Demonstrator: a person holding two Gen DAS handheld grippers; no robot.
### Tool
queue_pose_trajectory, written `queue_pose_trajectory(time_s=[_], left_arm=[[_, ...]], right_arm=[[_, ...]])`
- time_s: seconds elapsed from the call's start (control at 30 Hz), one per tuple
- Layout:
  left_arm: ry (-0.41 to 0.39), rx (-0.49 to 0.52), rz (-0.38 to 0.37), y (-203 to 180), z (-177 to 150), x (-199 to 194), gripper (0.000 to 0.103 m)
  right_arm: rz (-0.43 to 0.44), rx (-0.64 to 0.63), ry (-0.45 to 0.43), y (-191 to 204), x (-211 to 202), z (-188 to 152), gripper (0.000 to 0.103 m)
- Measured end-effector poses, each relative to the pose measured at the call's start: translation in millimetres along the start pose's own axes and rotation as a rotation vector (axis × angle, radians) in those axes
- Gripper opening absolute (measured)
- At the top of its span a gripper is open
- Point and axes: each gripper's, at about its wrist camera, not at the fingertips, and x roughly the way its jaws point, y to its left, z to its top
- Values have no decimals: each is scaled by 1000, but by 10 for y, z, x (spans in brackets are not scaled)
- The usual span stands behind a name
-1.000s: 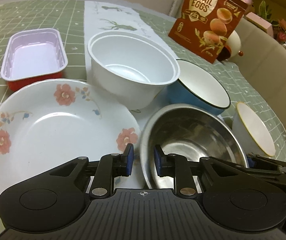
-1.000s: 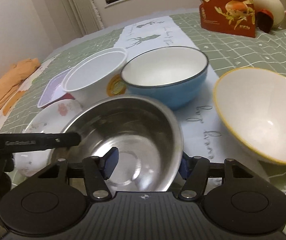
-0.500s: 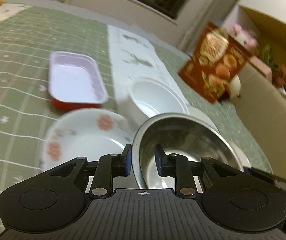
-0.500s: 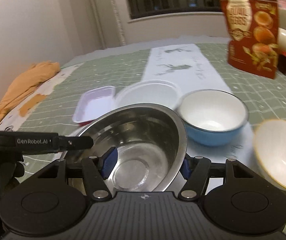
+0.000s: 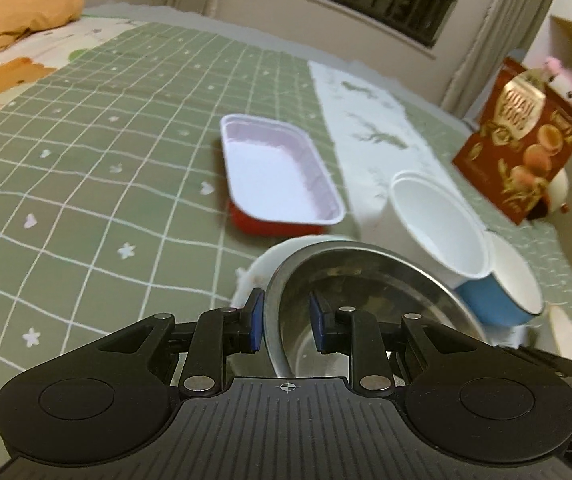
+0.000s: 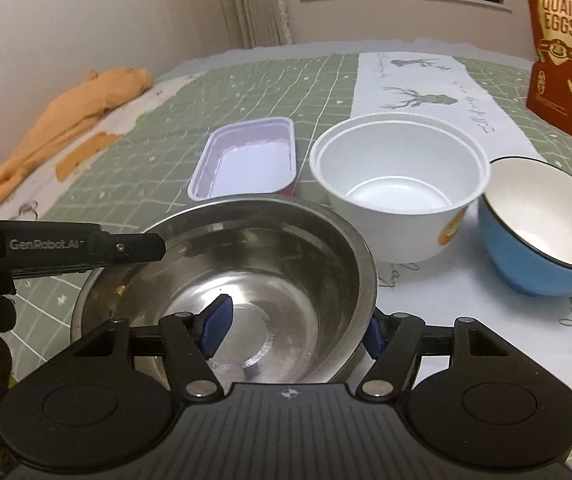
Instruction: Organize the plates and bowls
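Observation:
A steel bowl (image 5: pixel 366 280) hangs over the floral plate (image 5: pixel 269 252), which it mostly hides. My left gripper (image 5: pixel 286 324) is shut on the bowl's near left rim, one pad outside and one inside. My right gripper (image 6: pixel 296 330) straddles the steel bowl's (image 6: pixel 245 280) right wall; its jaws are opening and the pads stand off the metal. Behind stand a white plastic bowl (image 6: pixel 398 168), a blue bowl (image 6: pixel 546 232) and a pink tray (image 6: pixel 245 156). A yellow-rimmed white bowl (image 5: pixel 566 332) shows at the right edge of the left wrist view.
A green checked cloth (image 5: pixel 105 180) covers the table, with a white runner (image 5: pixel 366 120) down the middle. A red quail eggs bag (image 6: pixel 566 40) stands at the back right. An orange cloth (image 6: pixel 65 112) lies at the far left, and a wall and window close the back.
The steel bowl came up off the table and travelled left, from beside the floral plate to over it. Both grippers went with it, and the right jaws have widened.

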Motion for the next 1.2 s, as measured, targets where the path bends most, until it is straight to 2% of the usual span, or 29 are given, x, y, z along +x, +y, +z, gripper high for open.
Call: queue_pose_trajectory(time_s=[0.33,0.63,0.73,0.9,1.03,1.2], left_arm=[[50,-5,25,56,-60,167,25],[8,13,33,51,-65,150,24],[-16,19,64,73,-51,121,26],[-13,1,59,134,-32,124,30],[35,-2,50,149,-52,225,30],[76,-63,15,232,-59,335,30]], right_arm=[[-27,-44,-8,41,181,33,68],[-34,-88,-19,18,251,-39,68],[-30,-95,-14,17,244,-33,69],[-31,-82,-66,-21,93,1,73],[-44,-57,-112,-97,-19,29,79],[-42,47,-45,-283,168,11,79]])
